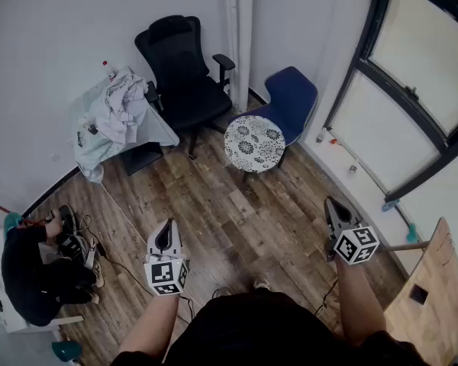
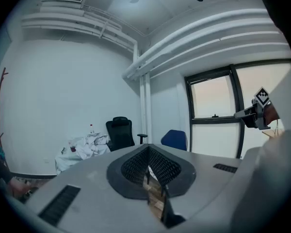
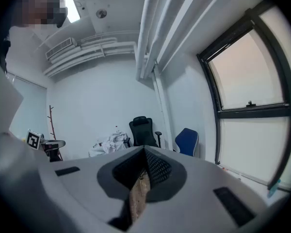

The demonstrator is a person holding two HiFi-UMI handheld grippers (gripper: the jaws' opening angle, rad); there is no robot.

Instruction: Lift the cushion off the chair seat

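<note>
A round cushion (image 1: pixel 254 143) with a dark floral print on white lies on the seat of the blue chair (image 1: pixel 291 97) at the far side of the room. Both grippers hang well short of it over the wooden floor. My left gripper (image 1: pixel 166 226) is at lower left and my right gripper (image 1: pixel 331 203) at lower right. Both are shut and hold nothing. In the left gripper view the jaws of the left gripper (image 2: pixel 149 152) meet at the tip, and the blue chair (image 2: pixel 174 140) shows beyond. The right gripper (image 3: pixel 145 152) looks the same, with the blue chair (image 3: pixel 188 141) behind. The cushion is hidden in both gripper views.
A black office chair (image 1: pixel 185 75) stands left of the blue chair. Beside it a small table (image 1: pixel 164 132) carries a heap of white cloth (image 1: pixel 116 111). A person (image 1: pixel 30 269) crouches at lower left among cables. A window (image 1: pixel 412 90) runs along the right, and a wooden board (image 1: pixel 435 288) leans at lower right.
</note>
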